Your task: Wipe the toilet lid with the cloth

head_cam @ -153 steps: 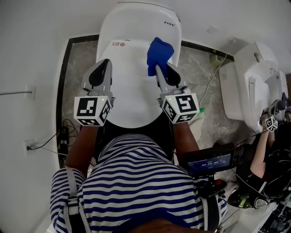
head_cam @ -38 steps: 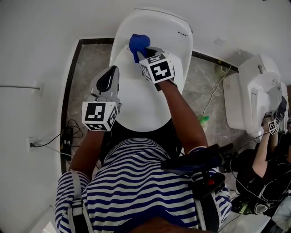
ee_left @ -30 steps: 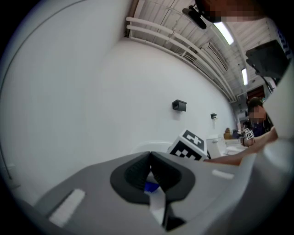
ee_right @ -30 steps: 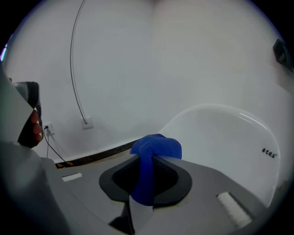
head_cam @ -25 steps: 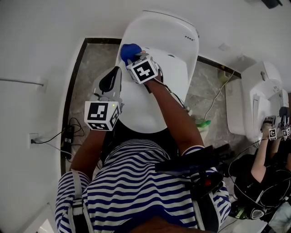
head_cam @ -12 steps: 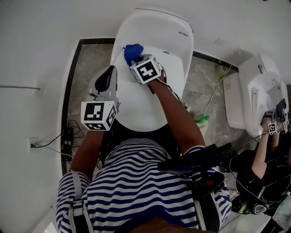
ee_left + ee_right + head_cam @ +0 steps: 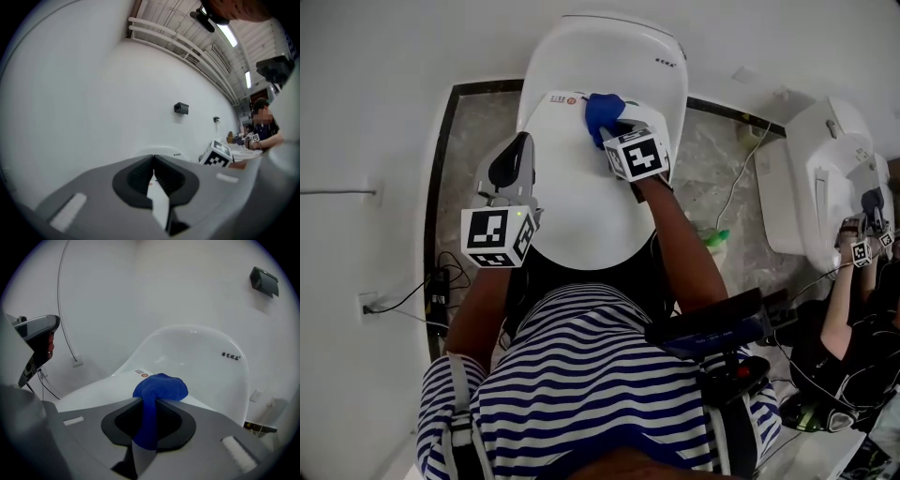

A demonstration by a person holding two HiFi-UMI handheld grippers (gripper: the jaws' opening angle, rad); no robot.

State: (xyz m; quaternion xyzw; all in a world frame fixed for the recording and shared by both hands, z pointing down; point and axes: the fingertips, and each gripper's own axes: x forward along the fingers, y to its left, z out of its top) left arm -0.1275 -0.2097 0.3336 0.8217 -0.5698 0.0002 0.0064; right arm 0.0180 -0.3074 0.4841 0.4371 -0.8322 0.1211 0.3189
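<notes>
Wiping looks partway done: right gripper is clamped on the cloth at the lid's 12 o'clock end, the 6 o'clock part probably left; left gripper, jaws together and empty, at 9 o'clock.

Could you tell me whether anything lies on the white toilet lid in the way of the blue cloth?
Nothing visible does. The blue cloth, clamped in the right gripper, sits at the far end of the white toilet lid, whose surface is otherwise bare. The left gripper, shut and empty, is over its left edge only.
</notes>
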